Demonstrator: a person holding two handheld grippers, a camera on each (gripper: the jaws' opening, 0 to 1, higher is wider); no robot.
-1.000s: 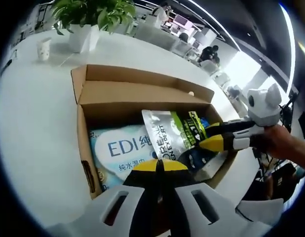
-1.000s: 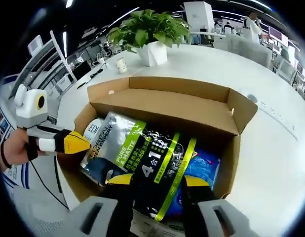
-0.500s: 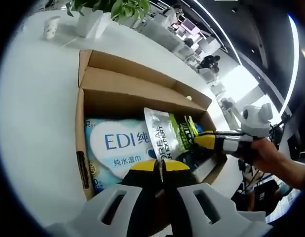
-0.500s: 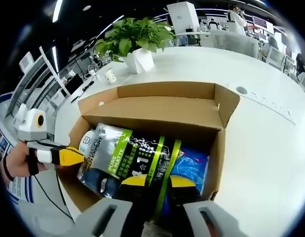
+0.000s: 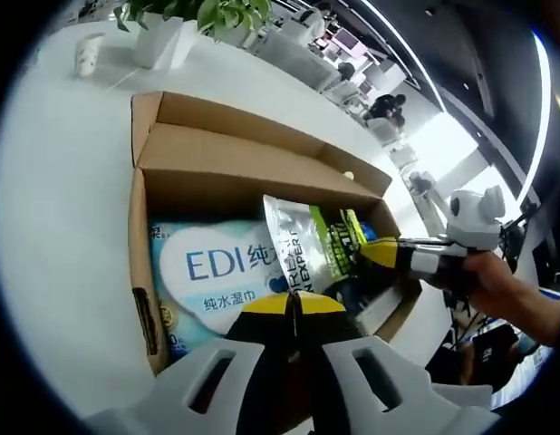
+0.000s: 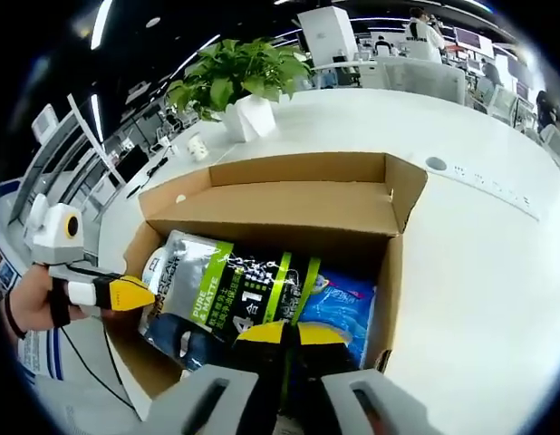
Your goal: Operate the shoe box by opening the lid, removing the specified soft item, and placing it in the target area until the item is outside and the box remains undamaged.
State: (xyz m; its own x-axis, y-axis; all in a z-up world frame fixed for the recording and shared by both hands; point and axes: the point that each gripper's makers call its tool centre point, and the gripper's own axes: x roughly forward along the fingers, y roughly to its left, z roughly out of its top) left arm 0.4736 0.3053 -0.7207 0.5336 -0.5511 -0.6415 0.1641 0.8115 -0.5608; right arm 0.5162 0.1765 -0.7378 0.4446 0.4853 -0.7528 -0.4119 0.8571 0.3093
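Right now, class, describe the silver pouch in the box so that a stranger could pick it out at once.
Start at the open brown cardboard box on the white table. Inside, a glossy silver and black pouch lies on top, between a white and blue wipes pack and a blue packet. Its lime green stripes and large "4" set it apart.

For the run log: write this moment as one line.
box: lid open | right gripper: shut on silver pouch | left gripper: shut | wipes pack: inside
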